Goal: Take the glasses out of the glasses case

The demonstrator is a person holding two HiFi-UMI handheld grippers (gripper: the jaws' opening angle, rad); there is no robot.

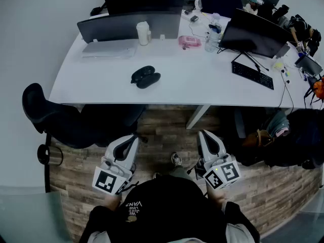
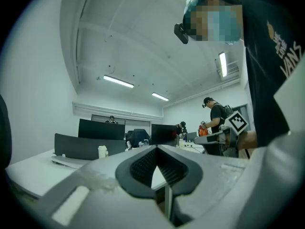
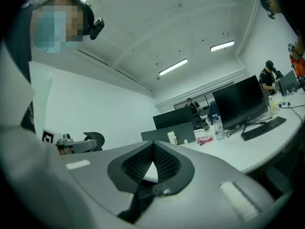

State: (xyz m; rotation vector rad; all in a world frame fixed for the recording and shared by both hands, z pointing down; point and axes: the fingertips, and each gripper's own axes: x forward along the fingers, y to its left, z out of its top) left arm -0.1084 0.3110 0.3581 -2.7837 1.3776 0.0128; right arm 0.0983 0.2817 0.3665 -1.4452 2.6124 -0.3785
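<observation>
A black glasses case lies on the white desk, left of its middle; I cannot tell whether it is open or closed. Both grippers hang low in front of the person's body, over the wooden floor and short of the desk's near edge. My left gripper points toward the desk, and in its own view its jaws meet at the tips with nothing between them. My right gripper is held the same way, its jaws likewise shut and empty. No glasses can be made out.
Black monitors, a keyboard, a white cup, a clear bottle and a pink item stand on the desk. A black office chair sits at the left under the desk. Bags crowd the floor at the right.
</observation>
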